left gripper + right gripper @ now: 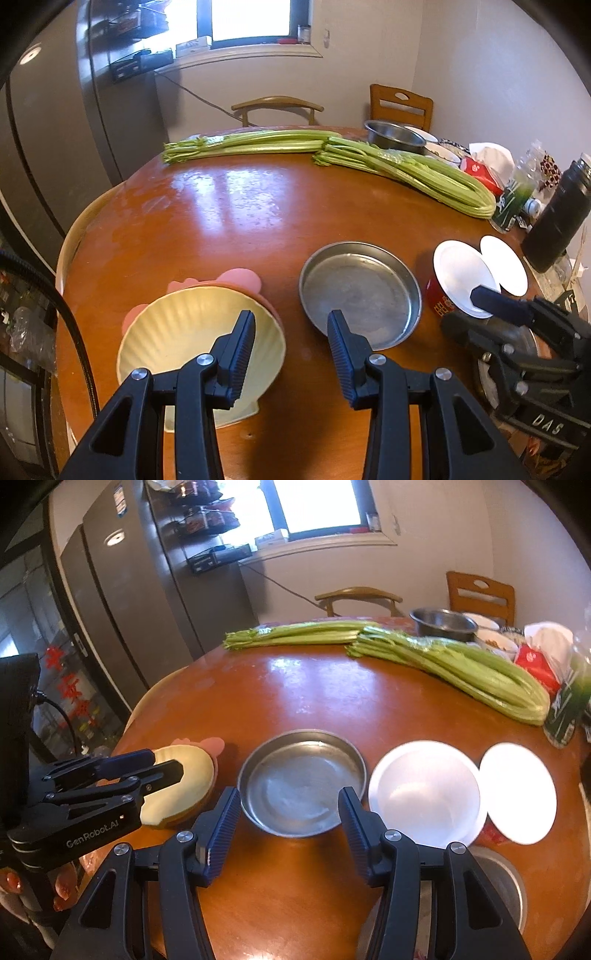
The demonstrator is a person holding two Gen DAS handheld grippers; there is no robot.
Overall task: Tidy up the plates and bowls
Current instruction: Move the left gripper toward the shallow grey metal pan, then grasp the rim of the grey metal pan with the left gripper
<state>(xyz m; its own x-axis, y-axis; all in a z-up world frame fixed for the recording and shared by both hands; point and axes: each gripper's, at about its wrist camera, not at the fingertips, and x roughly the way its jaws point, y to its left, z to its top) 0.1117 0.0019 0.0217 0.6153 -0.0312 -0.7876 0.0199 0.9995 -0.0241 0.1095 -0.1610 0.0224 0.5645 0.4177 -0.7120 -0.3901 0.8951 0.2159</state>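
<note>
Both views are taken from wrist height, angled down across the round table (pixel 229 206) toward the window (pixel 317 506). The metal pan (pixel 360 293) and celery (pixel 454 664) are shared, seen close.

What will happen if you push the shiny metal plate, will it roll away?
Probably not. The metal plate sits flat on the table, so it would more likely slide than roll. It looks stiff, with a low upright rim to grab. Its shiny surface may be a bit slippery for the right gripper.
</note>
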